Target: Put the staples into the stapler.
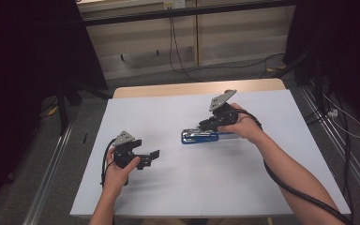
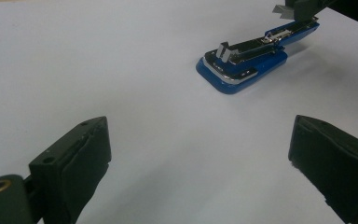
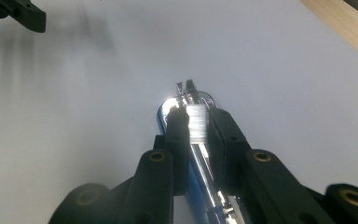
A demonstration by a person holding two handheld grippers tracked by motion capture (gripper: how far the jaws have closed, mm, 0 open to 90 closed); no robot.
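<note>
Mid-step: right gripper (image 1: 205,125) clamped on the metal top arm of the blue stapler (image 1: 199,137), which lies mid-table on the white sheet (image 1: 178,187), long axis left-right, nose toward the left gripper (image 1: 152,157), jaws wide apart, idle. Next move likely needs the base steadied

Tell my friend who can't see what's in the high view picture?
The right gripper is clamped on a blue stapler lying on a white table. The left gripper is open and apart from the stapler.
</note>
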